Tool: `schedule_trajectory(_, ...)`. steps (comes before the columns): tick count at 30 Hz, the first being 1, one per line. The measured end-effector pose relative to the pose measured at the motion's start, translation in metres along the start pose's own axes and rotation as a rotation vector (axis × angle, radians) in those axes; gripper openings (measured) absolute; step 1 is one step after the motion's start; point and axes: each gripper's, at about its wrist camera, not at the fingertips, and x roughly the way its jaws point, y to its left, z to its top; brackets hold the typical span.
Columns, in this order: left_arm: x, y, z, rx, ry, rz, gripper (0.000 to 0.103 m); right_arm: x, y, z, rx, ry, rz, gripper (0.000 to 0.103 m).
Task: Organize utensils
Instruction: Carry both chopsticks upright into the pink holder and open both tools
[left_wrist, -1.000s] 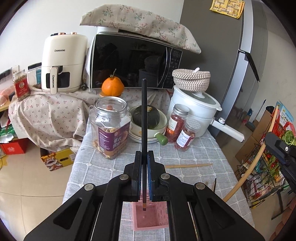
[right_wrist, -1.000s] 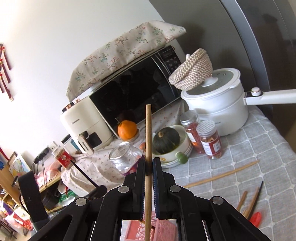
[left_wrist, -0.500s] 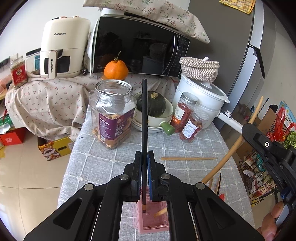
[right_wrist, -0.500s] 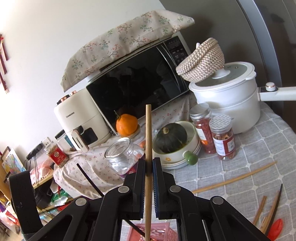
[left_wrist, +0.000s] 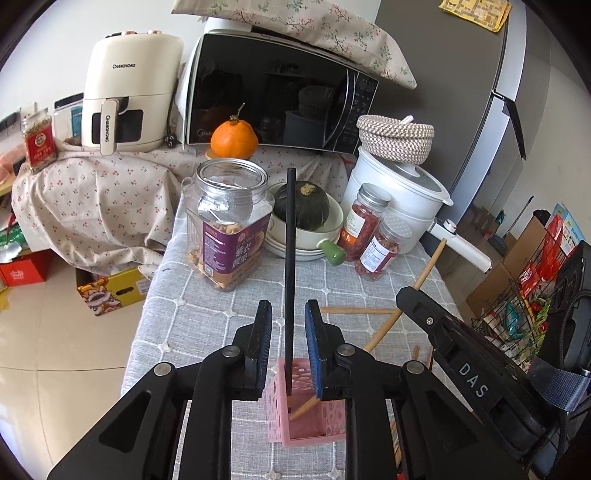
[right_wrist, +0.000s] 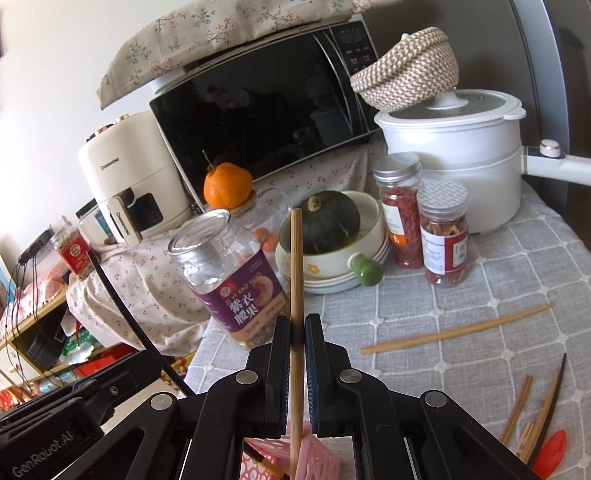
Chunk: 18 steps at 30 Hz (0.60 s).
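Observation:
A pink perforated utensil holder (left_wrist: 325, 424) stands on the grey checked tablecloth, right under both grippers; it also shows in the right wrist view (right_wrist: 317, 461). My left gripper (left_wrist: 288, 314) is open, and a black chopstick (left_wrist: 290, 258) stands free between its pads with its tip inside the holder. My right gripper (right_wrist: 296, 325) is shut on a bamboo chopstick (right_wrist: 296, 258) whose lower end reaches into the holder (left_wrist: 406, 302). A loose bamboo chopstick (right_wrist: 458, 328) lies on the cloth. More chopsticks (right_wrist: 532, 417) and a red spoon (right_wrist: 550, 454) lie at the right.
Behind the holder stand a nut jar (left_wrist: 229, 225), a bowl with a dark squash (left_wrist: 306, 206), two spice jars (left_wrist: 373, 229) and a white pot (left_wrist: 399, 199). A microwave (left_wrist: 273, 96) and air fryer (left_wrist: 129, 92) are further back. The table's left edge drops to the floor.
My left gripper has opened and let go of the black chopstick, which now stands in the pink holder. The right gripper has brought the bamboo chopstick lower, into the holder.

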Motion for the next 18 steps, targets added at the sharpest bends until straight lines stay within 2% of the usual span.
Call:
schedule_trajectory(3,-0.003,0.0,-0.002,0.014,-0.001,0.015,0.037,0.002,-0.003,-0.001,0.012,0.017,0.002,0.012)
schedule_trajectory(5,-0.004,0.001,-0.004,0.02,0.007,0.017,0.039,-0.002,-0.007,0.002,0.035,0.021,0.016,0.016)
schedule_trajectory(7,-0.007,0.0,-0.005,0.028,0.013,0.019,0.043,-0.01,-0.009,0.005,0.056,0.015,0.037,0.033)
schedule_trajectory(8,-0.009,0.0,-0.006,0.032,0.015,0.019,0.046,-0.015,-0.01,0.006,0.059,0.01,0.04,0.035)
schedule_trajectory(10,-0.013,-0.001,-0.008,0.042,0.021,0.021,0.055,-0.025,-0.013,0.009,0.057,0.004,0.027,0.041)
schedule_trajectory(12,-0.017,-0.003,-0.011,0.052,0.027,0.022,0.068,-0.034,-0.018,0.011,0.057,0.005,0.009,0.044)
schedule_trajectory(18,-0.032,-0.018,-0.021,0.098,0.03,0.026,0.078,-0.059,-0.046,0.013,0.076,0.029,-0.056,0.06)
